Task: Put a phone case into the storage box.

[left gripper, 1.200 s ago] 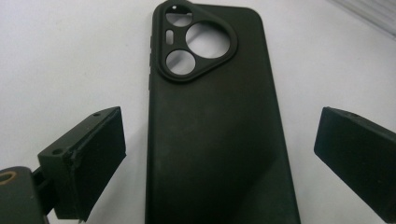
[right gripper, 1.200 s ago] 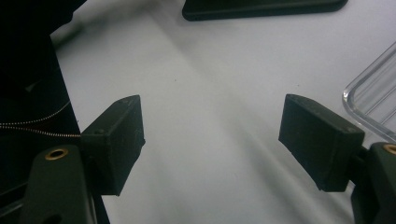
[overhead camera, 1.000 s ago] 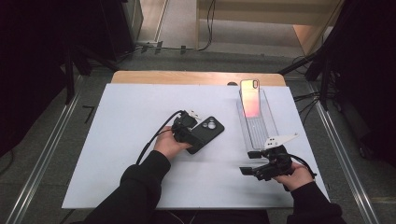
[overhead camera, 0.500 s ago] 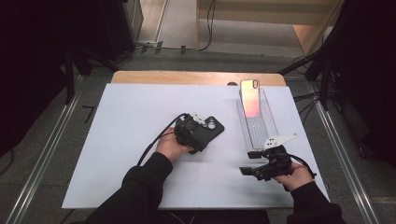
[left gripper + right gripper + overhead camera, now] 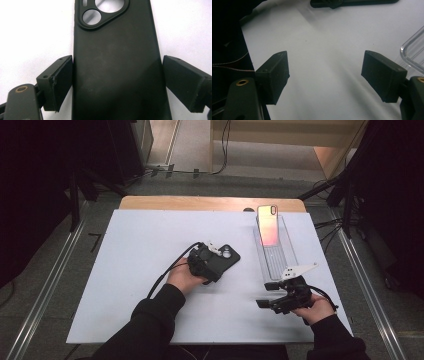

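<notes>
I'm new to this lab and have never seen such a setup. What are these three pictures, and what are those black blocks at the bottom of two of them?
A person at a table holds a two-jaw tool in each hand. The high view looks down on the white table. The other two pictures come from cameras riding on each tool; the black blocks are its jaws.

The left hand-held gripper straddles a black phone case; its jaws have just been closing, one touching an edge, the other with a gap. The right hand-held gripper is open, nothing between its jaws. A clear tray bears a pinkish phone.
</notes>
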The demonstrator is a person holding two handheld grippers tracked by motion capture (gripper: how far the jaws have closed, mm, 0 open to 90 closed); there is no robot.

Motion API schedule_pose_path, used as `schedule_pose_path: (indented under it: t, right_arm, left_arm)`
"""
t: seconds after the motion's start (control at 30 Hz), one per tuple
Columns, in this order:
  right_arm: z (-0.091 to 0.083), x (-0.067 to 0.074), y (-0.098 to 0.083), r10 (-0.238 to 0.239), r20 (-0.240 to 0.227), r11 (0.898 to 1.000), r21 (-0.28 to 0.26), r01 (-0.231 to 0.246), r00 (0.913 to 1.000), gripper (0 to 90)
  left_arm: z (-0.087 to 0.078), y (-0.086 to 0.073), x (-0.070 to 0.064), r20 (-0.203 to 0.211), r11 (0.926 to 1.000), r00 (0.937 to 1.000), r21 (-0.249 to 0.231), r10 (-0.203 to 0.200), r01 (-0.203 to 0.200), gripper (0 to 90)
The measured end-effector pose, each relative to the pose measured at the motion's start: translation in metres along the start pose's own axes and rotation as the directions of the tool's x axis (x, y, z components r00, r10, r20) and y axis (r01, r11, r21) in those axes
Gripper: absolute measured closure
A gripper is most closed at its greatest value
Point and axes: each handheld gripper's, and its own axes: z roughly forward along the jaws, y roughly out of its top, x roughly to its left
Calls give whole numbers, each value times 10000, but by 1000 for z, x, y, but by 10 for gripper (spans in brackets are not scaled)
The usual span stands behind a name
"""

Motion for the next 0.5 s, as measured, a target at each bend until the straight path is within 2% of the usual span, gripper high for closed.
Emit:
schedule_pose_path:
  t: [0.5]
  right_arm:
    - [1, 0, 0, -16, -15, 10000, 11, 16, 10000, 203]
  left_arm:
    - [-2, -2, 2, 99, 9998, 9998, -158, -152, 153, 175]
